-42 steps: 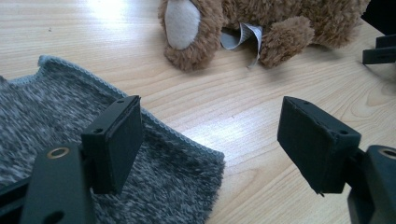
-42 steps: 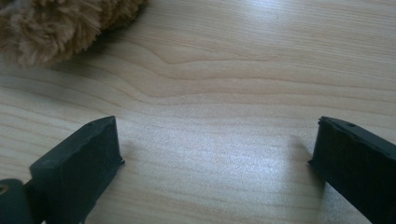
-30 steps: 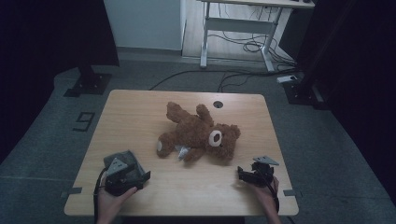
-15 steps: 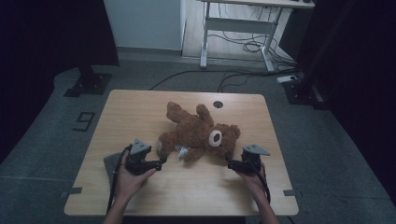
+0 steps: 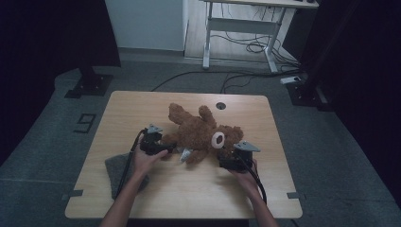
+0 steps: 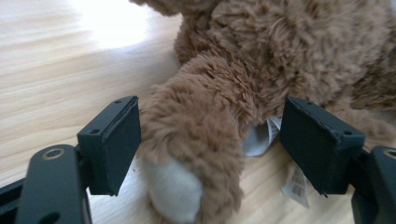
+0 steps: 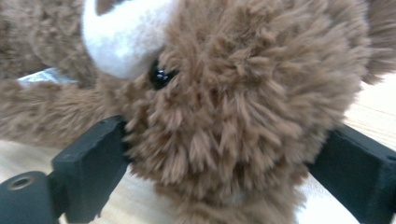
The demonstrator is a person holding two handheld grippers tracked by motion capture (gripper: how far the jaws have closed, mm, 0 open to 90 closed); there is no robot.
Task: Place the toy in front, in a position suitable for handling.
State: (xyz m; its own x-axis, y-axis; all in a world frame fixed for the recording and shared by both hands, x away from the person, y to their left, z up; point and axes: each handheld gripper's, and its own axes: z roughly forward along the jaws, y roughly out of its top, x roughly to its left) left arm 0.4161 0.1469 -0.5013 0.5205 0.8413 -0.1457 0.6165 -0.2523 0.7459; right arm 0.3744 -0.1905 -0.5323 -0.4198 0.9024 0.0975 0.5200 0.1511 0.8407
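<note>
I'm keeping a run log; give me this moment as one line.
left gripper: open around brown plush teddy bear's paw | right gripper: jaws just opened, straddling head | wooden table

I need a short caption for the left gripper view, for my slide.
Left gripper with open jaws around a paw of the brown teddy bear on the wooden table.

A grey cloth (image 5: 118,165) lies on the wooden table (image 5: 189,189) (near its left edge); cables (image 5: 246,47) trail beyond.

Brown teddy bear (image 5: 198,132), white muzzle; black gripper jaws; light wood table (image 5: 142,109).
</note>
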